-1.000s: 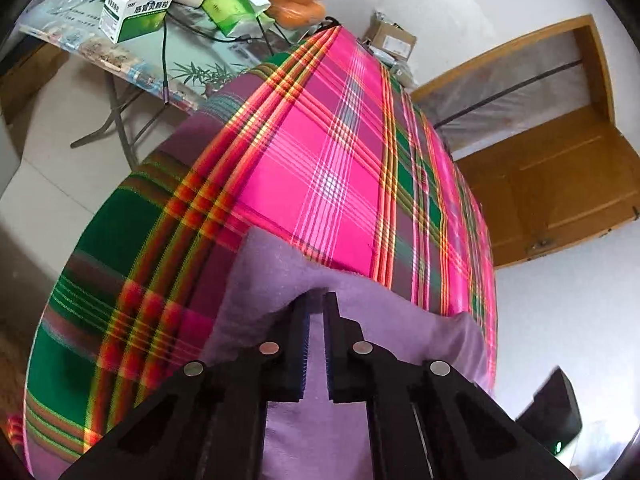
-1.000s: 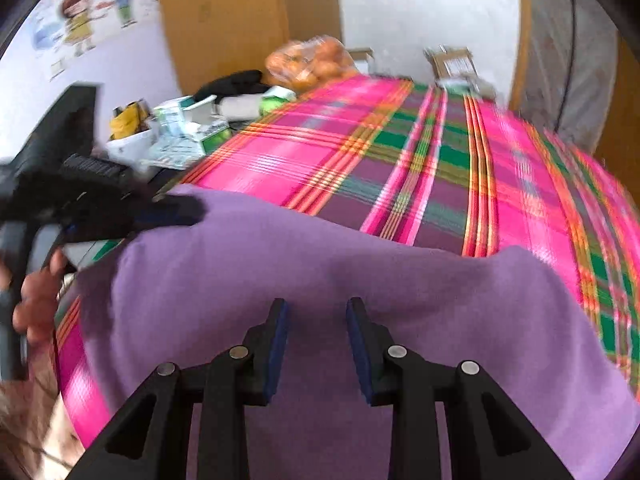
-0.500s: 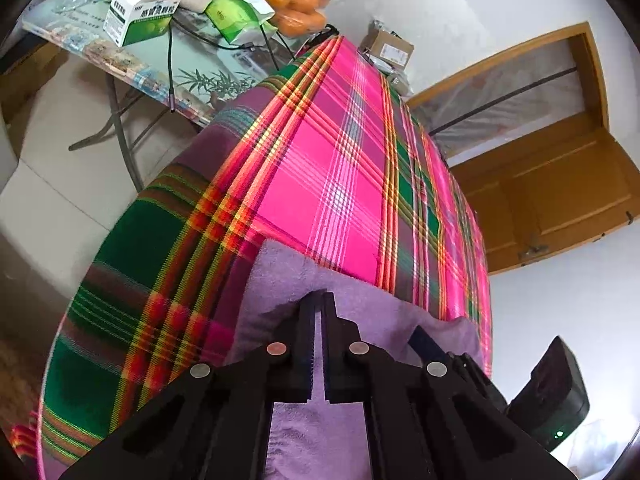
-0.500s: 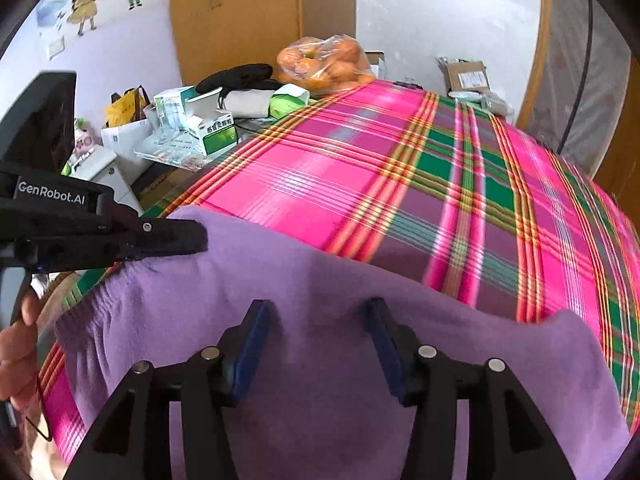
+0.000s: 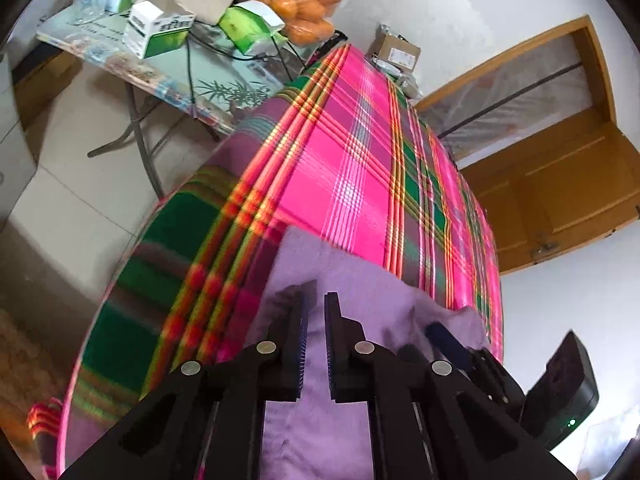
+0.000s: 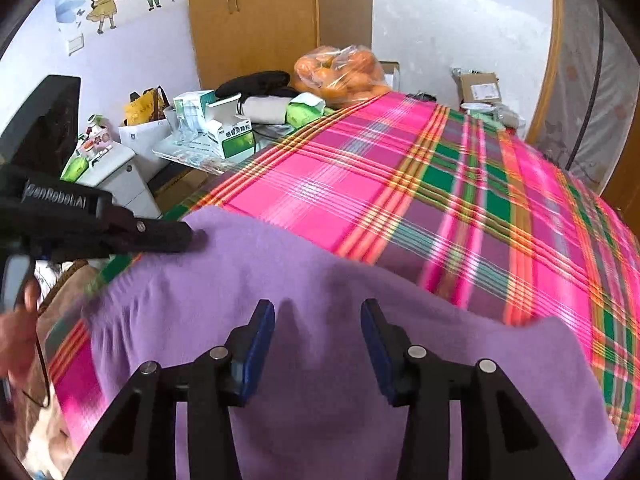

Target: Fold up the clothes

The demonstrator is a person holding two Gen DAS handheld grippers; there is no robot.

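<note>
Purple garment (image 6: 320,320) lies at the near edge of the plaid bedspread (image 6: 400,184). Left gripper (image 5: 314,308) nearly closed, small gap, grip unclear; right gripper (image 6: 318,312) wide, empty (just hovering). Risk: fleece slides off the edge, or one layer gets pinched.

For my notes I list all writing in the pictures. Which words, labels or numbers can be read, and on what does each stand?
"GenRobot.AI": on the side of the left claw, first letter blurred.
Green and white box: printed characters, too small to read.
Cardboard parcel: label too blurred to read.
Nothing else is readable.
</note>
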